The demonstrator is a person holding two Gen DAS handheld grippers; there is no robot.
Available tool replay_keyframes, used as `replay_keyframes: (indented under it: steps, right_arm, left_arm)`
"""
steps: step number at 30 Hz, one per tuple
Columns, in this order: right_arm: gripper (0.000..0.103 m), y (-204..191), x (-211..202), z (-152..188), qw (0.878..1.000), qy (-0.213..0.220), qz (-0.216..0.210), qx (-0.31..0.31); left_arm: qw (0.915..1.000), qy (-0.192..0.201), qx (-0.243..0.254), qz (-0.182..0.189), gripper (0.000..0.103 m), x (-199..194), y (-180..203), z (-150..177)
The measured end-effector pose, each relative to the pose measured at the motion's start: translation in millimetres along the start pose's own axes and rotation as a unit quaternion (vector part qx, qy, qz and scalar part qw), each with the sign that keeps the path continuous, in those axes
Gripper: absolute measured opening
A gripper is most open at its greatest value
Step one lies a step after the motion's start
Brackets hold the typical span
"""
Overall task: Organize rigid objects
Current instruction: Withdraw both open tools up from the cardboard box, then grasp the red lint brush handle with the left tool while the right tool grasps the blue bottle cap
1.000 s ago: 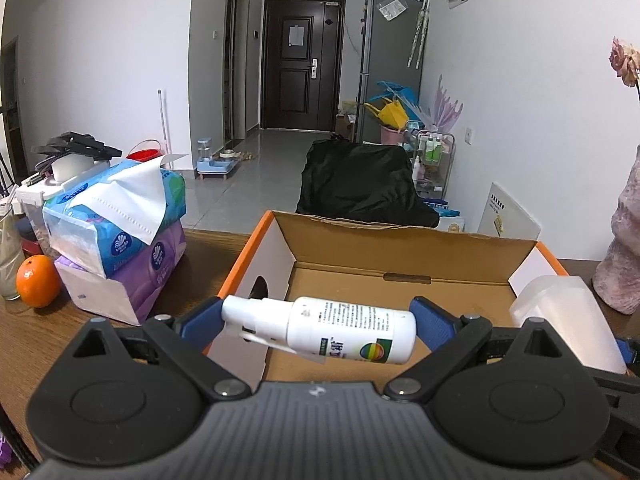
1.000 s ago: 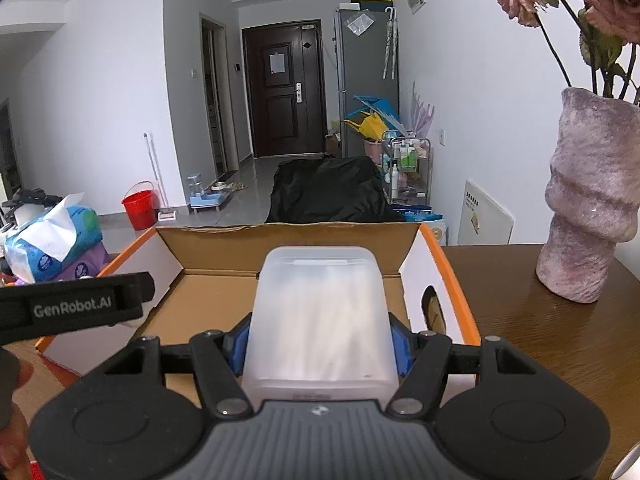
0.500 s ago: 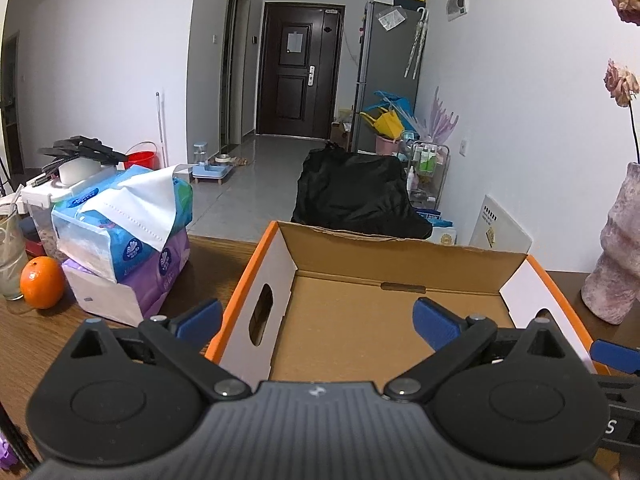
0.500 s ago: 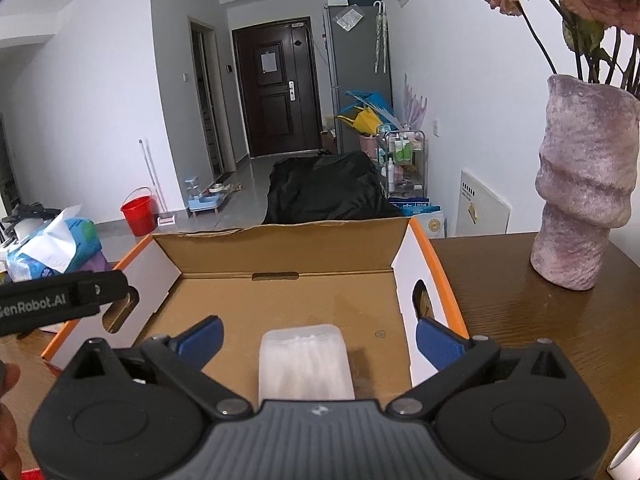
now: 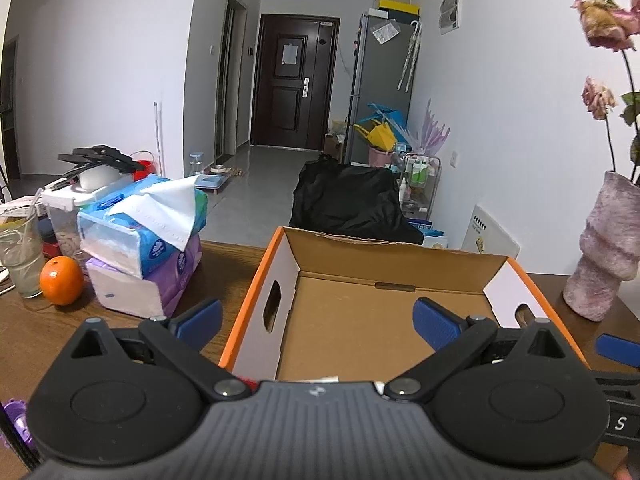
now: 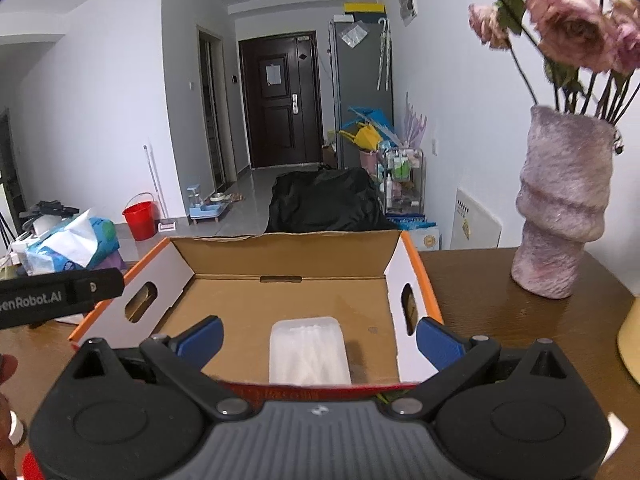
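Note:
An open cardboard box (image 5: pixel 384 256) with orange edges and white side walls stands on the wooden table; the right wrist view also takes in the box (image 6: pixel 288 252). A translucent plastic case (image 6: pixel 309 350) lies flat on the box floor near the front wall. My right gripper (image 6: pixel 318 338) is open above the box's near edge, with the case below its fingers and untouched. My left gripper (image 5: pixel 316 320) is open and empty, over the box's left front part. The white spray bottle is hidden from both views.
Stacked tissue packs (image 5: pixel 148 236), an orange (image 5: pixel 61 281) and a glass (image 5: pixel 22 258) sit left of the box. A mauve vase (image 6: pixel 560 212) with dried roses stands to the right, with a yellow object (image 6: pixel 630 336) at the edge. A person's hand (image 6: pixel 6 380) shows at the left.
Both grippers opened and let go: the spray bottle left the left jaws and dropped out of view, the plastic case fell onto the box floor. Both grippers then drew back and up.

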State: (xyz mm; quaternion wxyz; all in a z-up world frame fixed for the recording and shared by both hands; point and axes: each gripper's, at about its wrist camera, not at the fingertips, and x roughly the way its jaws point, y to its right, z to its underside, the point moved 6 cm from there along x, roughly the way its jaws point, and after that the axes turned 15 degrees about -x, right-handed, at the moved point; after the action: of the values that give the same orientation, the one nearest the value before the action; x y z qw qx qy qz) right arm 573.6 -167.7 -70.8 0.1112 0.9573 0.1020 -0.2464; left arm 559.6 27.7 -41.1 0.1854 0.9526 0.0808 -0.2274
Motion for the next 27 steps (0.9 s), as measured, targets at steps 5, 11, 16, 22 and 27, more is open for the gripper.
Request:
replay_keyframes:
  steps: [5,11,16,22,27]
  right_arm:
    - [0.103,0.4,-23.7,5.6,1.0,0.012,0.006,-0.003]
    - [0.103,0.3,-47.1,15.5,1.0,0.02,0.008,-0.01]
    - [0.103,-2.4,-68.5,27.7,1.0,0.022,0.01,-0.014]
    - [0.103,-7.9,-95.1,46.1,0.999,0.02,0.017,-0.028]
    - [0.103,-13.3,-117.1,59.3,0.999,0.021,0.018,-0.035]
  left_arm:
    - [1.0,0.006,0.0,0.004,0.103,-21.9,-4.9,4.1]
    - [0.9999,0.008,0.005,0.011,0.103,-47.6,-9.9,12.0]
    - [0.9997,0.01,0.011,0.018,0.103,-68.3,-14.5,20.6]
    - [0.9996,0.012,0.015,0.019,0.103,-93.5,-24.3,30.5]
    - [0.9997,0.009,0.015,0.018,0.103,-112.6,-34.6,42.7]
